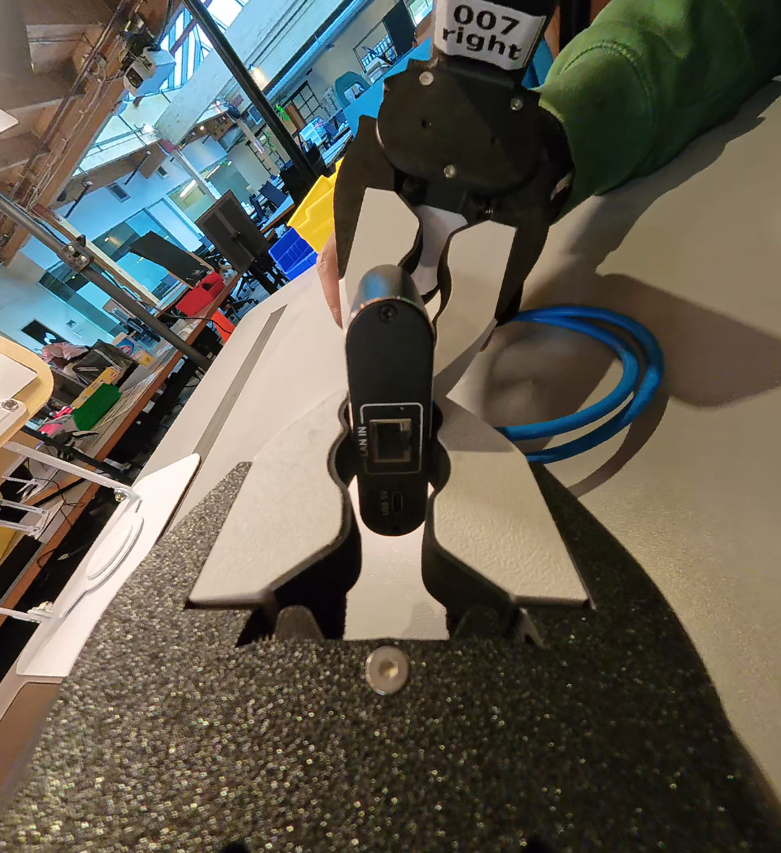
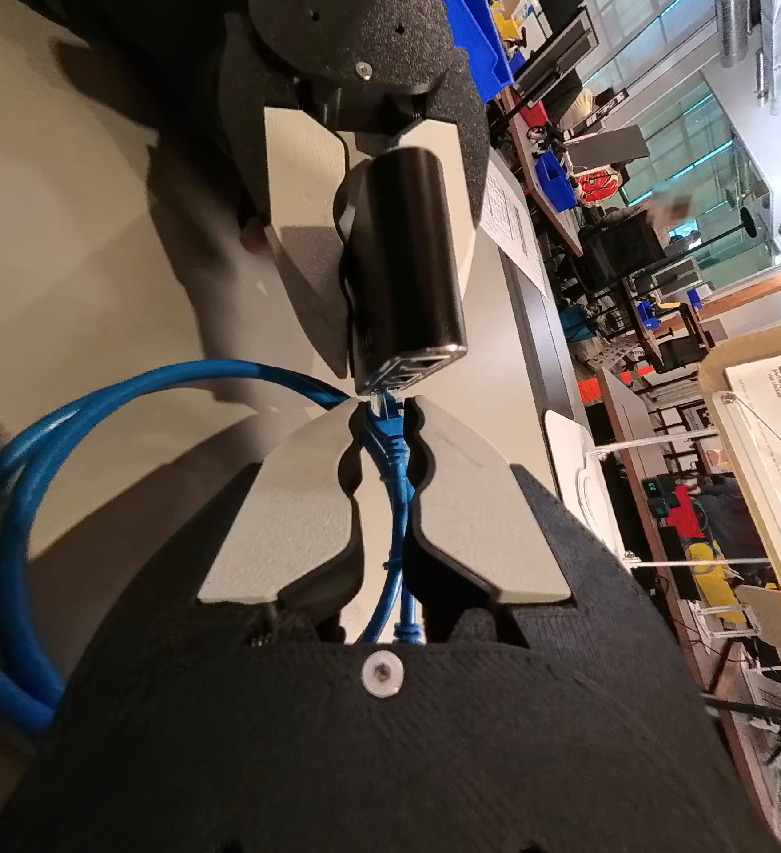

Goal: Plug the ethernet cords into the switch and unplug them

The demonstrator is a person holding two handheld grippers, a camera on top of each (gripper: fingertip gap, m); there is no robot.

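While the left gripper (image 1: pixel 391 466) pinches the black switch (image 1: pixel 391 415) above the worktop (image 1: pixel 702 231) and the right gripper (image 2: pixel 383 415) clamps the blue ethernet cord (image 2: pixel 391 443) just behind its plug (tip at the port edge), slight tilt could jam the clip.

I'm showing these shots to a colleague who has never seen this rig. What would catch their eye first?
Probably the black switch at the centre of the left wrist view, clamped in the left tongs with its empty port facing the camera. Next, the blue ethernet cord pinched in the right tongs, its plug right at the switch's far end, not visibly seated, its slack looping over the pale table.
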